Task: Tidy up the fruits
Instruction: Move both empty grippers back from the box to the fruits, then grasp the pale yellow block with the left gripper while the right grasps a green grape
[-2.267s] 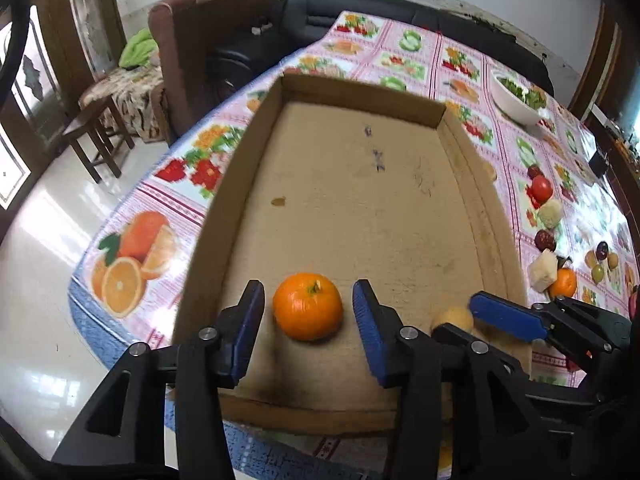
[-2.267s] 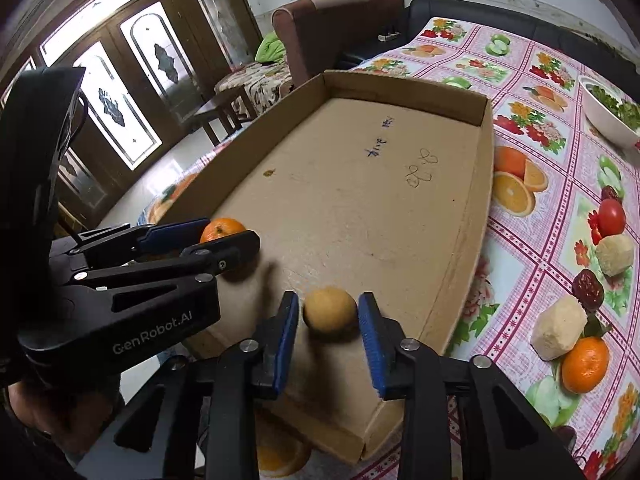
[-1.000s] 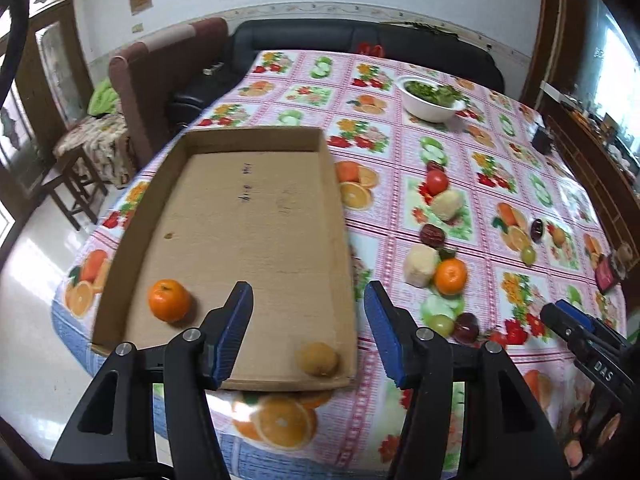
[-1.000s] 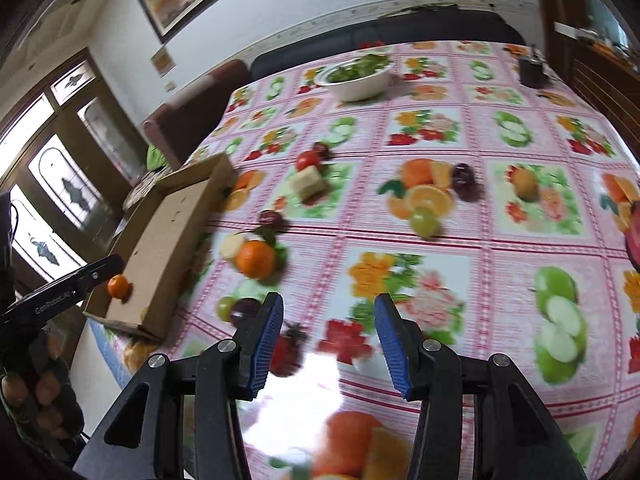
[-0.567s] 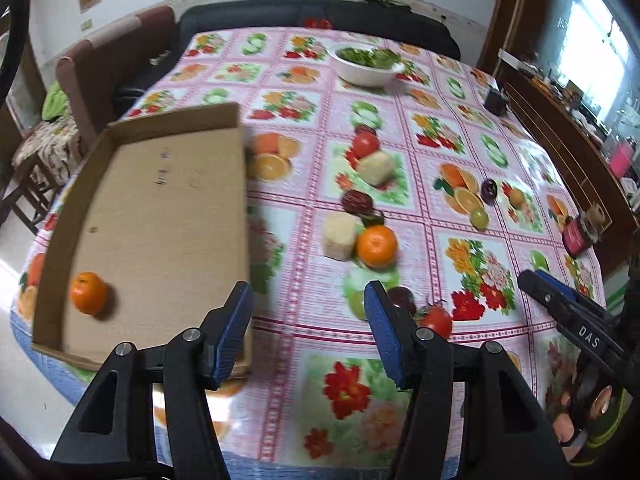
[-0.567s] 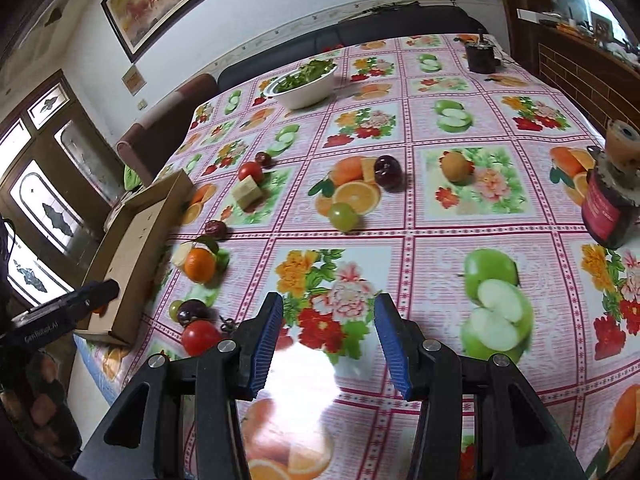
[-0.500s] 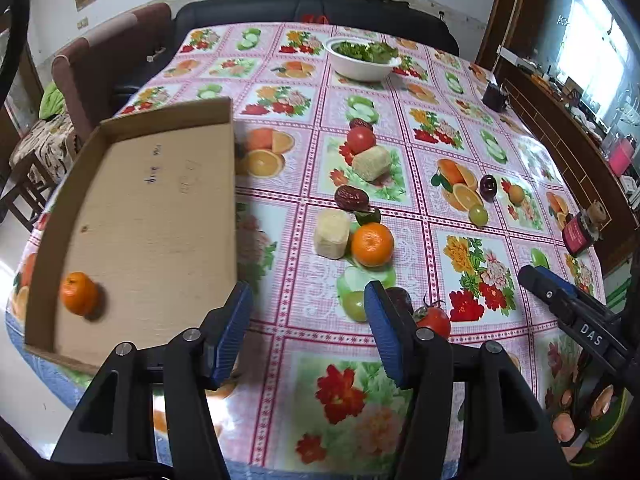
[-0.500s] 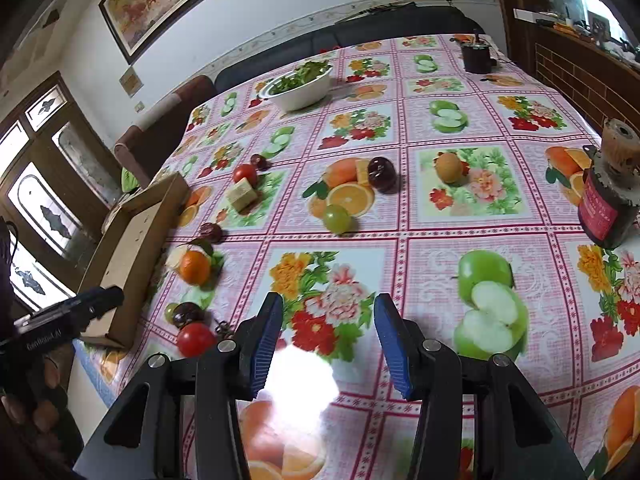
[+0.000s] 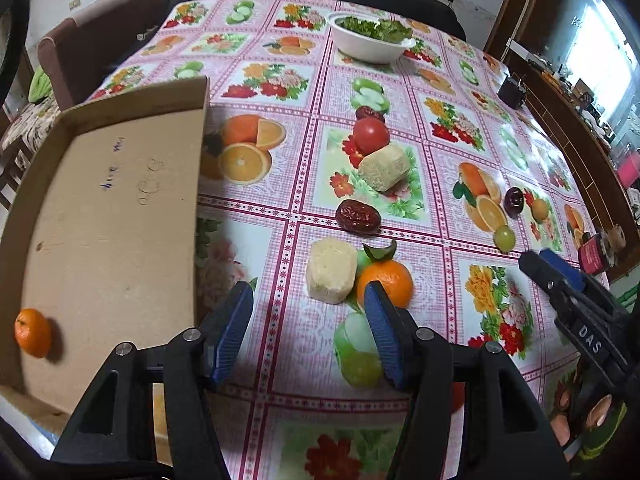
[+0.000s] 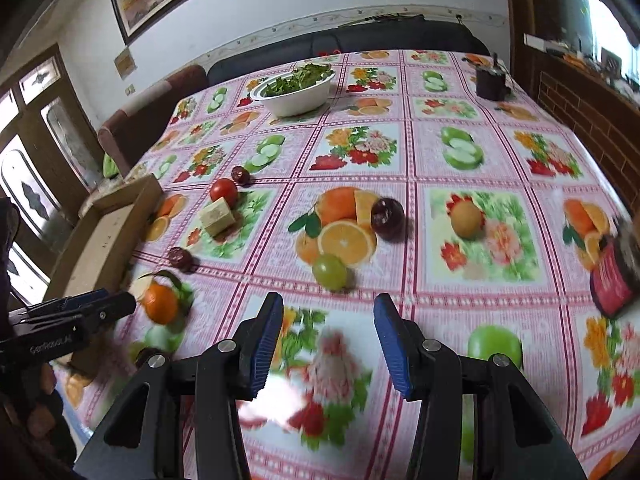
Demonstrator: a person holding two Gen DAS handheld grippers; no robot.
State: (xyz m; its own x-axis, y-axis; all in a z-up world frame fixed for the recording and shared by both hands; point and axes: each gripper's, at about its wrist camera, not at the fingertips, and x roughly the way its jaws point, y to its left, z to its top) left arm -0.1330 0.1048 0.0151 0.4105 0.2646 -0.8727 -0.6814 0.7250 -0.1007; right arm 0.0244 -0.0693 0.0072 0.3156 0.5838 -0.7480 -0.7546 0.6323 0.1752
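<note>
My left gripper is open and empty, low over the tablecloth. Just beyond it lie a pale peeled chunk and a leafy orange, which sits right by the right fingertip. The cardboard tray lies to its left with one orange in its near corner. A date, a tomato and a second pale chunk lie farther off. My right gripper is open and empty too. Ahead of it are a green grape, a dark plum and a small brown fruit.
A white bowl of greens stands at the far end and a dark cup at the far right. A red-labelled jar stands near the right edge. A sofa and an armchair border the table's far side.
The left gripper has swung right, off the tray, and come down toward the loose fruit. The right gripper has edged toward the grape and plum. Both have stayed open.
</note>
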